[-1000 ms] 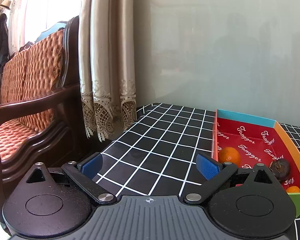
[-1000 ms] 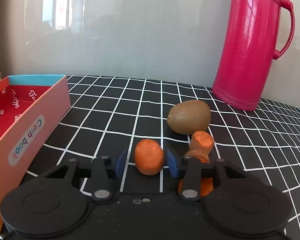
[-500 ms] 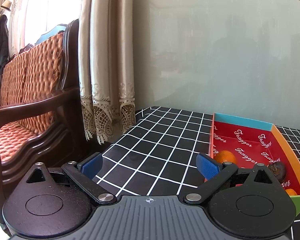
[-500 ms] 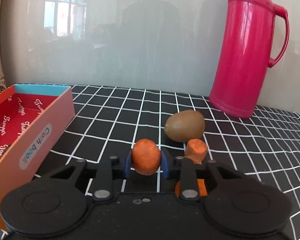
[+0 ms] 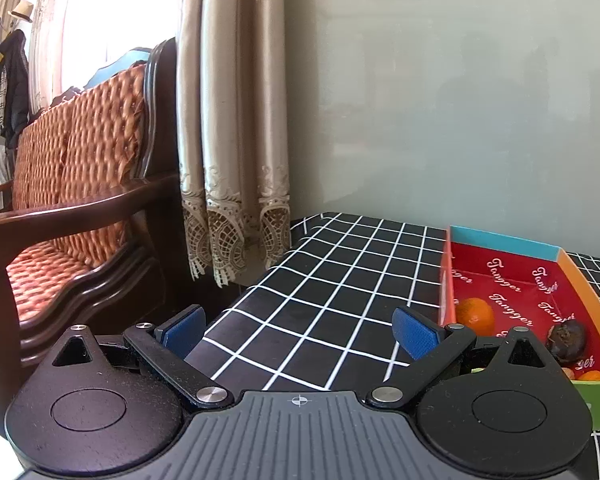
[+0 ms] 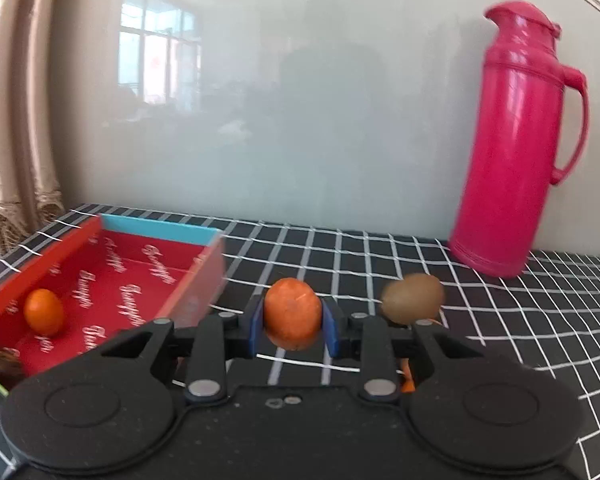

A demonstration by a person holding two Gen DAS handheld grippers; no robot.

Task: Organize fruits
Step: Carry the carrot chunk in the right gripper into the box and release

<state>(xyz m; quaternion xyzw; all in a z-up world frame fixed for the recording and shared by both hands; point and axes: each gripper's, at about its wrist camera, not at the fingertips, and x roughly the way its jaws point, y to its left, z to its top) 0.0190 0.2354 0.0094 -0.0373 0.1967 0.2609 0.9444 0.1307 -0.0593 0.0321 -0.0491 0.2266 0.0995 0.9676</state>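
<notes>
Only the right wrist view shows the right tongs (image 6: 293,326) clamped on an orange fruit (image 6: 292,313) beside the red box (image 6: 124,280), while the left tongs (image 5: 298,330) gape wide, empty, above the desk (image 5: 320,280).

Orange fruit (image 6: 292,313) clamped; kiwi (image 6: 413,301) on table.

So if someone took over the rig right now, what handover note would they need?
Right gripper: shut on the orange fruit, lifted off the table.
Left gripper: open, holding nothing, over the checkered table beside the red box.
Done: a small orange, a dark round fruit and at least one more orange piece lie in the box.
Left: drop the held fruit in the box, then fetch the kiwi and the orange pieces half hidden behind the right gripper.
</notes>
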